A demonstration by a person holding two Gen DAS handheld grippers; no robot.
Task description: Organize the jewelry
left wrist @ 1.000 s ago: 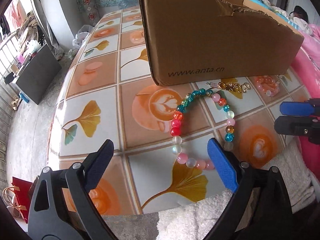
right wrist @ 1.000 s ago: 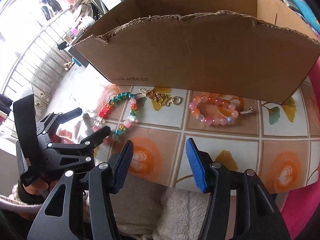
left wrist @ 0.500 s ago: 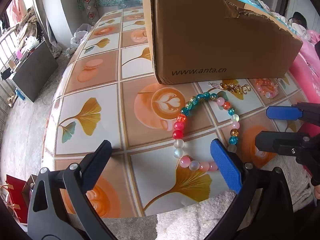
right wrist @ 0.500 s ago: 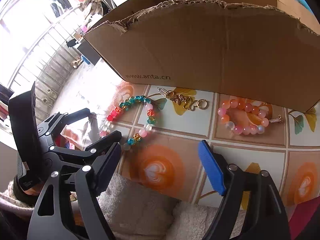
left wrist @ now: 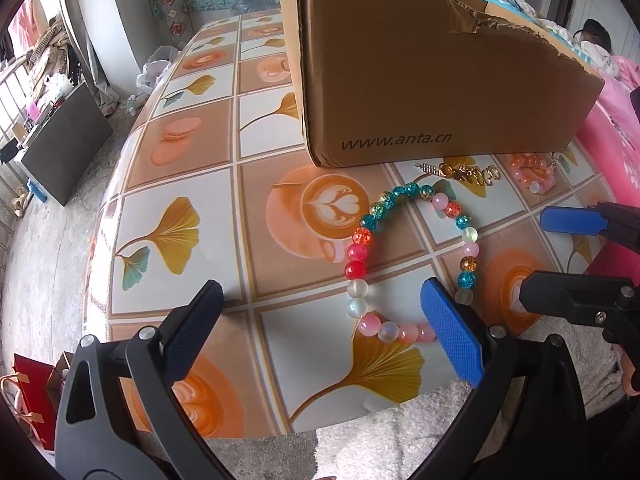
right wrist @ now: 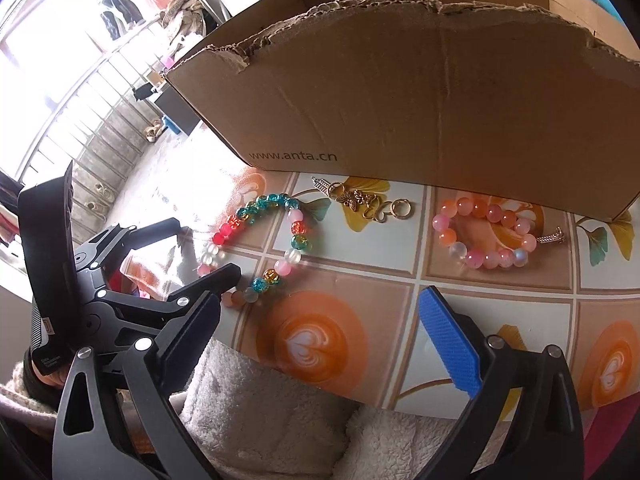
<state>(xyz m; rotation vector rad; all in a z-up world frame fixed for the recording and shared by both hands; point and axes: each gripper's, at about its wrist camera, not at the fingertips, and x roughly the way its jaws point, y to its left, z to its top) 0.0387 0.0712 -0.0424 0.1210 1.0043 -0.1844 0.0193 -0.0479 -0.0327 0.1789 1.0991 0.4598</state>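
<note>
A: Left view: the left tool [left wrist: 320, 320] is spread wide and holds nothing; the multicolour bracelet [left wrist: 408, 264] lies on the tabletop [left wrist: 180, 184] beside its blue pad.

B: Right view: the right tool [right wrist: 320, 320] has just been opening, nothing between its pads. Better lower it over the pink bracelet [right wrist: 486, 236] near the cardboard box [right wrist: 400, 100], then close on one side of the beads.

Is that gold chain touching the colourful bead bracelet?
Apart. The right wrist view shows bare tablecloth between the gold chain and the colourful bead bracelet.
</note>
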